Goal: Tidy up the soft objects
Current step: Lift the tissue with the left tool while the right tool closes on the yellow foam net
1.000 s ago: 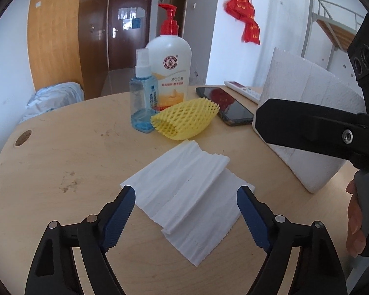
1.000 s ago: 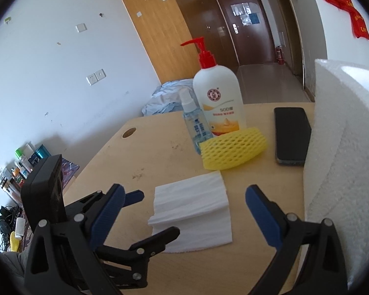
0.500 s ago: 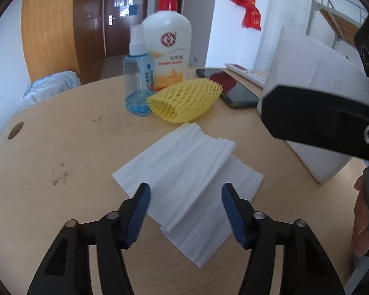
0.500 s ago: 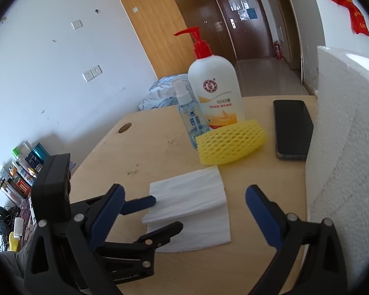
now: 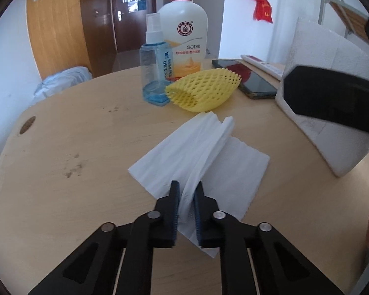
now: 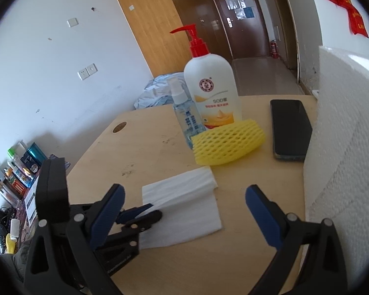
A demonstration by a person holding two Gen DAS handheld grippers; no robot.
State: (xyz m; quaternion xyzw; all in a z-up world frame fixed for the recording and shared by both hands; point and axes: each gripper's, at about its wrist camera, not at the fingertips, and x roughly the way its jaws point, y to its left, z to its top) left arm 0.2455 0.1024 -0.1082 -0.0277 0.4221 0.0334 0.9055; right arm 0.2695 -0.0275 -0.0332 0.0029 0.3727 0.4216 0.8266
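Tissue sheet (image 5: 199,154), white, lies flat near the middle of the wooden tabletop (image 5: 61,147), toward the near edge; a raised fold runs along its length, standing up as a ridge. Left hand-held gripper (image 5: 185,211) is closed tight on the near end of that ridge, blue pads pressing the paper from both sides, the rest of the sheet resting on the wood. From the right wrist view the same clamp shows at the sheet's left corner (image 6: 145,211), fingers together on the paper. Right hand-held gripper (image 6: 184,211) hangs above the near edge with jaws wide apart, nothing between them, the tissue below and ahead. Yellow foam net sleeve (image 5: 204,91) lies on its side beyond the tissue, apart from it, touching or just in front of the small blue spray bottle (image 5: 155,73). Large white pump bottle with red pump (image 5: 184,39) stands upright right behind both. Black phone (image 5: 248,78) lies flat toward the far right edge, near the net. Big white paper roll (image 5: 327,73) stands at the right edge, partly hidden by the right tool's black body. Round cable hole (image 5: 27,124) near the left edge.
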